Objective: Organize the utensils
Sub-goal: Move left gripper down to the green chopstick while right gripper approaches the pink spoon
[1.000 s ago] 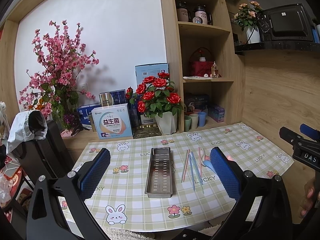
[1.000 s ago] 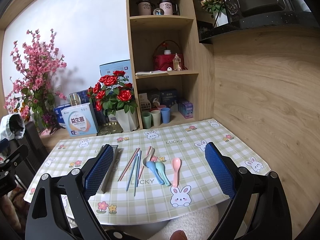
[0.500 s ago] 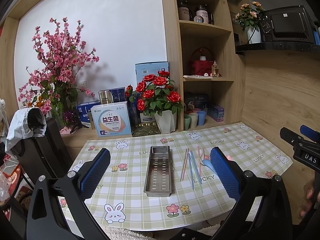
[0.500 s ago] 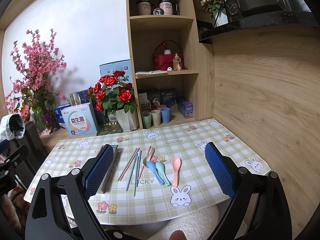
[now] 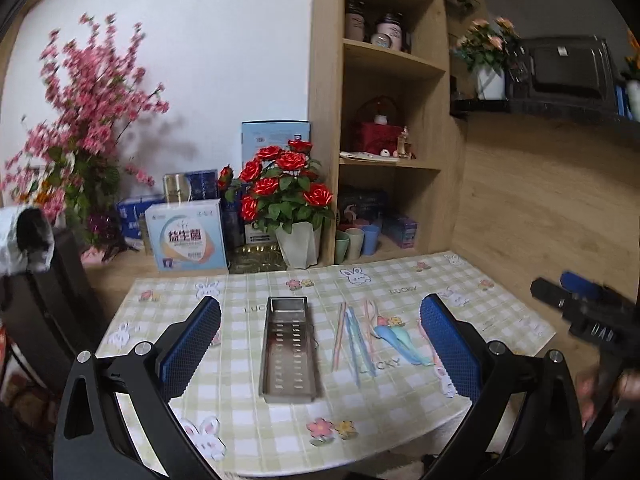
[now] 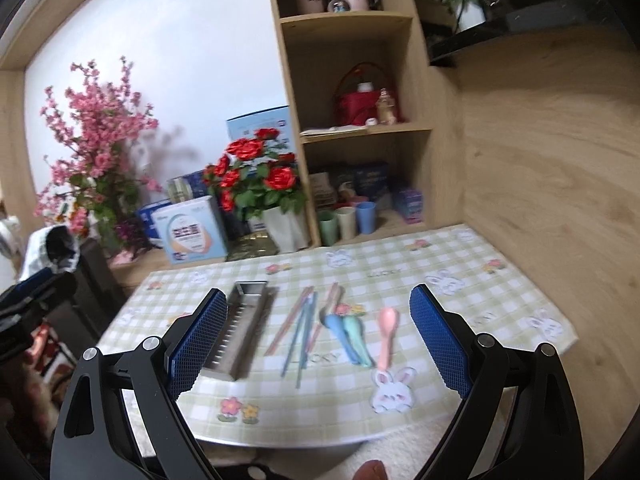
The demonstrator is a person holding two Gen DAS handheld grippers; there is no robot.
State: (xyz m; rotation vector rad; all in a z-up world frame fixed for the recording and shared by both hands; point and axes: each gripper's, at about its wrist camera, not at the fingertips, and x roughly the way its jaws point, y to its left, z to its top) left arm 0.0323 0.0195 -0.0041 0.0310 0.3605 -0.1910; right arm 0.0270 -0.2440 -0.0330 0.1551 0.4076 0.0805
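The left gripper is spread wide and holds nothing, hovering over the near edge of the table. Between its blue pads lies the metal tray, a long perforated trough set lengthwise, away from the camera. Just right of the tray, on the checked cloth, lie the chopsticks in a loose bundle, and right of them the spoons, partly hidden behind the right-hand pad.

The right gripper is also wide apart and empty, above the table's near edge. Between its pads the chopsticks fan out beside the tray, whose near end sits behind the left-hand pad. A blue spoon and a green spoon lie touching side by side; the pink spoon lies apart to their right, bowl pointing away.

Behind the table stand a pot of red roses, 3 cups at the foot of a wooden shelf, a white box and a pink blossom branch. This view is somewhat blurred.
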